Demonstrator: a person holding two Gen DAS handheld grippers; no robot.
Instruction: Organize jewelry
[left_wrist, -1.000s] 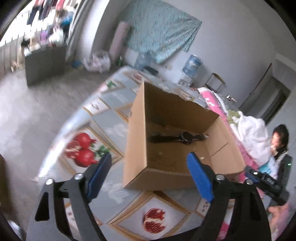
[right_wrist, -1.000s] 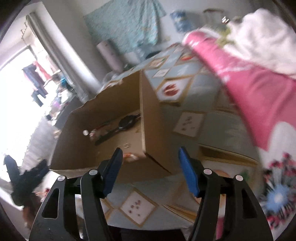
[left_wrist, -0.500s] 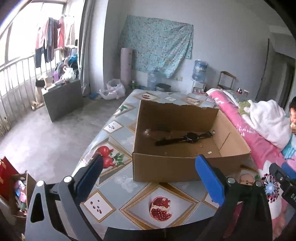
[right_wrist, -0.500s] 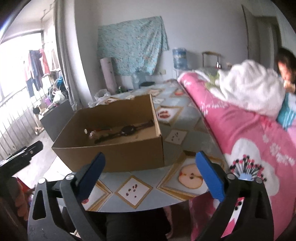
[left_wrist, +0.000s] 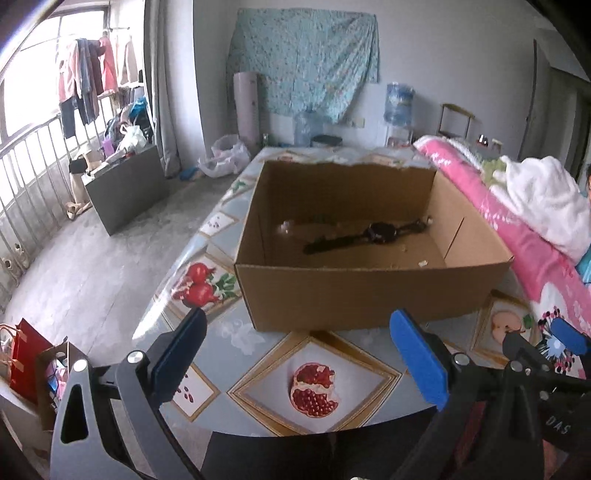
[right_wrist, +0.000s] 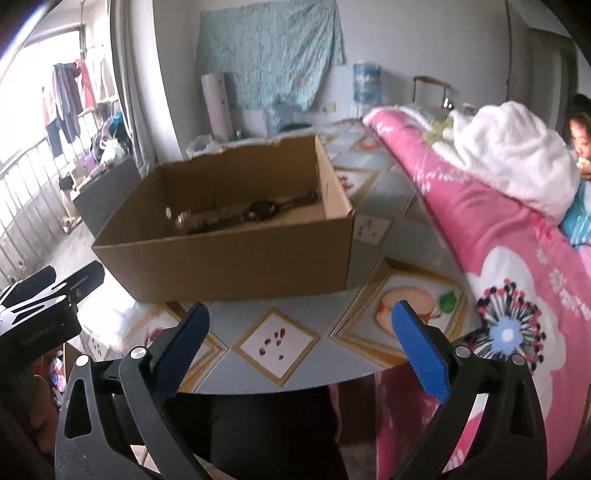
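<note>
An open cardboard box (left_wrist: 369, 295) (right_wrist: 236, 266) stands on a table covered with a fruit-print cloth (left_wrist: 317, 354) (right_wrist: 280, 339). Inside it lies a black wristwatch (left_wrist: 380, 233) (right_wrist: 260, 211), with a beaded bracelet (right_wrist: 207, 218) and a small pale piece (left_wrist: 286, 226) to its left. My left gripper (left_wrist: 295, 354) hangs open over the table's near edge, well short of the box, nothing between its blue pads. My right gripper (right_wrist: 301, 345) is also open and empty, near the box's right front corner. The left gripper's body (right_wrist: 40, 306) shows at the right wrist view's left edge.
A pink flowered quilt (left_wrist: 517, 240) (right_wrist: 498, 240) with a white blanket (right_wrist: 517, 158) lies to the right of the table. A person (right_wrist: 581, 147) sits at the far right. On the left are bare floor, a grey cabinet (left_wrist: 125, 192) and a balcony railing.
Both grippers have opened wider and drawn back from the box, rolling level. The box now sits farther off in both views, with the watch still inside it.
</note>
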